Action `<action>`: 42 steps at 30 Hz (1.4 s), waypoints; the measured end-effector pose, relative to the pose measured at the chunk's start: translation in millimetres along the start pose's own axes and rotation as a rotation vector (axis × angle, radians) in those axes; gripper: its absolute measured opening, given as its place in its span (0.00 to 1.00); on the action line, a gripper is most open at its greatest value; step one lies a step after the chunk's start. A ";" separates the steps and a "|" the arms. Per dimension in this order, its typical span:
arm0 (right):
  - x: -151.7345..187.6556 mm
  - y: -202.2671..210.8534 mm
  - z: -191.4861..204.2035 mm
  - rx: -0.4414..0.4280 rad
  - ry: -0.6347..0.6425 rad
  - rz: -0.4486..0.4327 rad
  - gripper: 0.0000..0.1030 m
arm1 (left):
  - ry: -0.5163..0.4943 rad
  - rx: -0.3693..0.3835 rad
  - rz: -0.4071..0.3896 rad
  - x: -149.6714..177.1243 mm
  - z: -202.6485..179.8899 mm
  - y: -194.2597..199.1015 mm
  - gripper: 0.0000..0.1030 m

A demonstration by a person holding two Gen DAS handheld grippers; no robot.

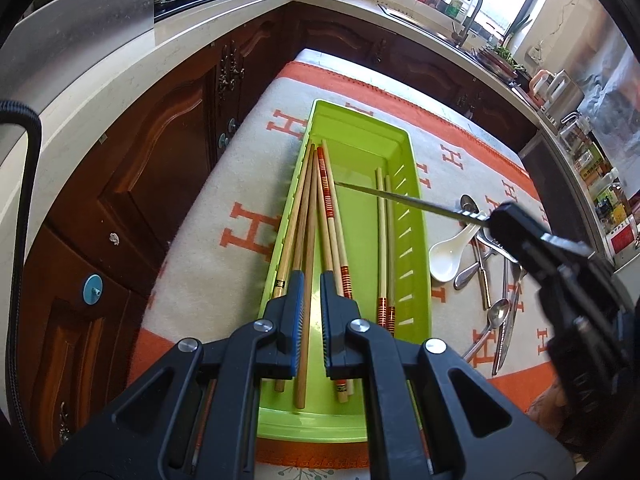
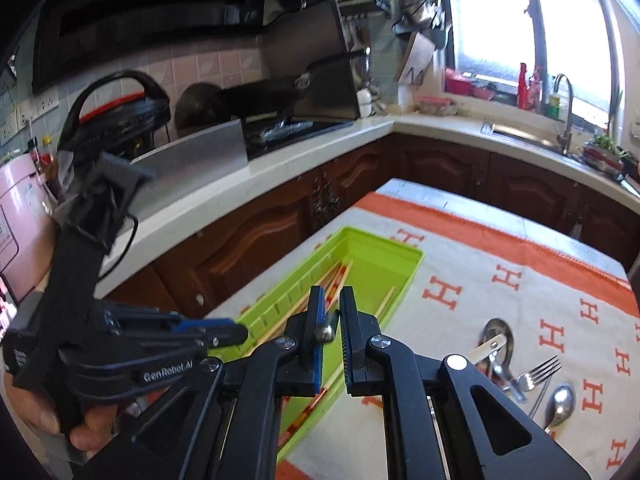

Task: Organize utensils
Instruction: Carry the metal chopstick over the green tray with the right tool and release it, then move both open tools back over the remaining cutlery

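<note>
The right gripper (image 1: 494, 216) pinches a thin metal stick (image 1: 400, 200) between its fingers and holds it slanted over the green tray (image 1: 404, 136); it could slip out, or poke the wooden chopsticks (image 1: 310, 216) lying in the tray and knock them crooked. The left gripper (image 1: 312, 292) hangs over those chopsticks with its fingers close together, holding nothing (it could bump them too). Spoons and forks (image 1: 486, 264) wait on the tabletop (image 1: 208, 216) just beside the tray, near the right gripper's path.
</note>
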State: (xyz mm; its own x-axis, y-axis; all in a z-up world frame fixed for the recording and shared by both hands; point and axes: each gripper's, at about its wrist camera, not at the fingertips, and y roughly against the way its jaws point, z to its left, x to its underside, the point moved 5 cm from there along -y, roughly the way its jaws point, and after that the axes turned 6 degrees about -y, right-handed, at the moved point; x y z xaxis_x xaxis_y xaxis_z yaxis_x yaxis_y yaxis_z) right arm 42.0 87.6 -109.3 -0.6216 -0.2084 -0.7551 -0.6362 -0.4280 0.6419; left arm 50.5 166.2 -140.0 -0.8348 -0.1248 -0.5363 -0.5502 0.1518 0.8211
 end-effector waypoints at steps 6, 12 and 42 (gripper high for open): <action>13.6 -23.4 7.7 -0.098 -0.038 0.107 0.48 | 0.009 -0.001 -0.011 -0.4 4.7 5.5 0.05; 15.6 -23.6 12.1 -0.117 -0.032 0.103 0.57 | 0.017 0.001 -0.007 0.0 7.1 4.9 0.05; 58.4 4.4 -118.8 0.058 -0.319 0.188 0.58 | -0.137 0.044 0.053 10.3 -62.0 -10.7 0.38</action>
State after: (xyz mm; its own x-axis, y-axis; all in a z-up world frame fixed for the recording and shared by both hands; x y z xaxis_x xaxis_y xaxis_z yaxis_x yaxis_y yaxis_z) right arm 57.2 -31.0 -166.5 -0.8355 0.0098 -0.5494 -0.5164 -0.3554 0.7791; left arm 49.2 102.6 -142.2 -0.8561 0.0186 -0.5164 -0.5032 0.1976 0.8413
